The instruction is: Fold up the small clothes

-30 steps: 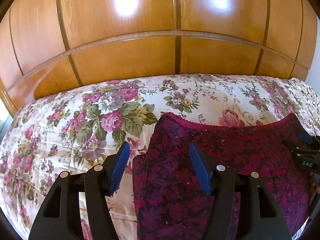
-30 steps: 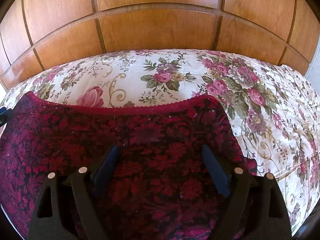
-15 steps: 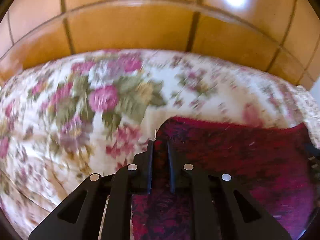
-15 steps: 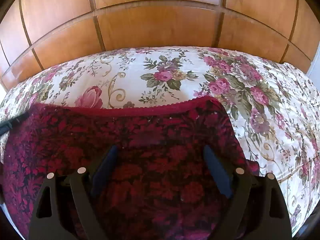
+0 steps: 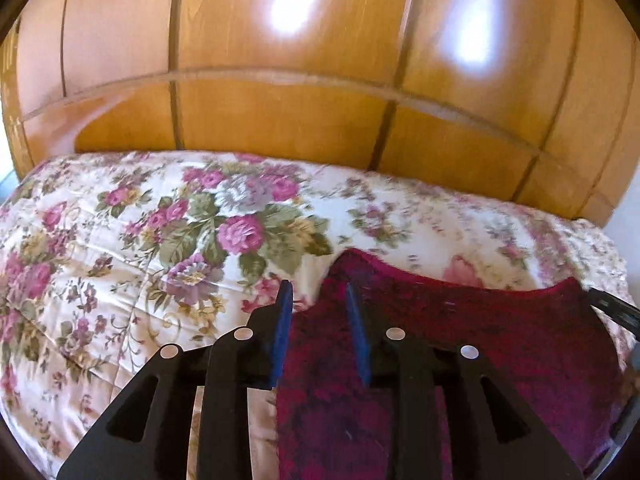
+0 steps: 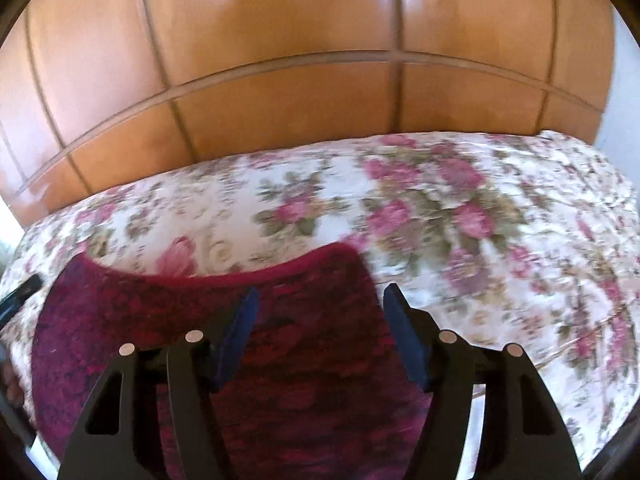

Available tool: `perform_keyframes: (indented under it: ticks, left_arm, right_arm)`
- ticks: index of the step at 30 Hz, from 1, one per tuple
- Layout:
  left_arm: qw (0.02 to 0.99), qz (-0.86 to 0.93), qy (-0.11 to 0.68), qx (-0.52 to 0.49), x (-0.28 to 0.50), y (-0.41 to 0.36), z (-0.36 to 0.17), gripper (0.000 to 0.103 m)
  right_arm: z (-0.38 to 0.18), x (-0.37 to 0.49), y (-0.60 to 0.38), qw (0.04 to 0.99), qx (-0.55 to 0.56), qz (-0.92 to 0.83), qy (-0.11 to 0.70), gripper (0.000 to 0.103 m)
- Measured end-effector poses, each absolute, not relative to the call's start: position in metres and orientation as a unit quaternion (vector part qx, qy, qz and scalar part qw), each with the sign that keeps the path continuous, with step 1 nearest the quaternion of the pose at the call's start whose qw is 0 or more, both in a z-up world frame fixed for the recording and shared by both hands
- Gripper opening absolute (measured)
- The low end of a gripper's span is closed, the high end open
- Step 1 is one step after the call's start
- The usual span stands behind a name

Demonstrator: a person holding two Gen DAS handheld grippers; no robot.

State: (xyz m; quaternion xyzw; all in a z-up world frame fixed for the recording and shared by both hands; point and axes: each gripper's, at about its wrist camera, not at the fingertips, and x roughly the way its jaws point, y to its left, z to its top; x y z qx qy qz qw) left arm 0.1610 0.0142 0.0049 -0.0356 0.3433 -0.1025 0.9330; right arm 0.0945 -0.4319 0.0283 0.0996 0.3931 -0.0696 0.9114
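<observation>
A dark red floral garment (image 5: 480, 344) lies on the flowered bedspread (image 5: 140, 240). My left gripper (image 5: 318, 300) stands over the garment's far left corner, its blue pads a small gap apart, with nothing gripped between them. In the right wrist view the same garment (image 6: 168, 320) fills the lower left. My right gripper (image 6: 320, 300) is open over its far right corner, one pad over the cloth and the other at its edge. The garment's far edge sags in a curve between the two corners.
A glossy wooden panelled headboard (image 5: 320, 112) rises behind the bed. The bedspread (image 6: 500, 240) stretches to the right of the garment. The tip of the other gripper (image 5: 612, 308) shows at the right edge of the left wrist view.
My left gripper closed at the garment's left corner half a second ago and has now partly opened again. Both views have tilted up and are blurred. My right gripper has narrowed slightly but stays open.
</observation>
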Motion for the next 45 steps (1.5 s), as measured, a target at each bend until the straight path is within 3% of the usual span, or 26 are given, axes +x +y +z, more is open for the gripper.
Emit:
perform_keyframes:
  ticks: [2, 5, 10, 16, 20, 24, 25, 27, 37, 45]
  left_arm:
    - [0.936, -0.115, 0.331, -0.014, 0.149, 0.003, 0.008, 0.027]
    - [0.936, -0.129, 0.325, 0.027, 0.142, -0.015, 0.003, 0.027]
    - [0.914, -0.121, 0.386, 0.040, 0.162, -0.026, -0.037, 0.027]
    - [0.917, -0.104, 0.383, 0.036, 0.160, -0.027, -0.042, 0.027]
    - [0.920, -0.094, 0.380, 0.005, 0.149, -0.019, -0.027, 0.027]
    - [0.922, -0.079, 0.378, 0.007, 0.136, -0.017, -0.017, 0.027]
    - [0.922, -0.078, 0.379, 0.006, 0.133, -0.016, -0.016, 0.031]
    - [0.925, -0.077, 0.372, 0.003, 0.125, -0.013, -0.011, 0.051]
    - [0.935, -0.083, 0.345, 0.006, 0.097, -0.012, 0.006, 0.051]
    - [0.932, -0.113, 0.344, 0.022, 0.084, -0.035, 0.006, 0.051]
  right_arm:
    - [0.018, 0.104, -0.439, 0.901, 0.101, -0.075, 0.414, 0.064]
    - [-0.003, 0.121, -0.436, 0.884, 0.085, -0.075, 0.453, 0.025]
    - [-0.009, 0.131, -0.443, 0.887, 0.075, -0.101, 0.445, 0.020]
    - [-0.036, 0.143, -0.449, 0.870, 0.069, -0.117, 0.475, 0.033]
    - [-0.035, 0.137, -0.453, 0.870, 0.084, -0.128, 0.469, 0.054]
    - [-0.031, 0.130, -0.463, 0.871, 0.122, -0.124, 0.459, 0.067]
    - [-0.029, 0.129, -0.464, 0.872, 0.127, -0.122, 0.457, 0.070]
    - [-0.023, 0.124, -0.466, 0.874, 0.141, -0.117, 0.450, 0.076]
    - [0.005, 0.057, -0.494, 0.877, 0.208, -0.079, 0.426, 0.090]
    - [-0.019, -0.003, -0.511, 0.842, 0.325, -0.003, 0.430, 0.098]
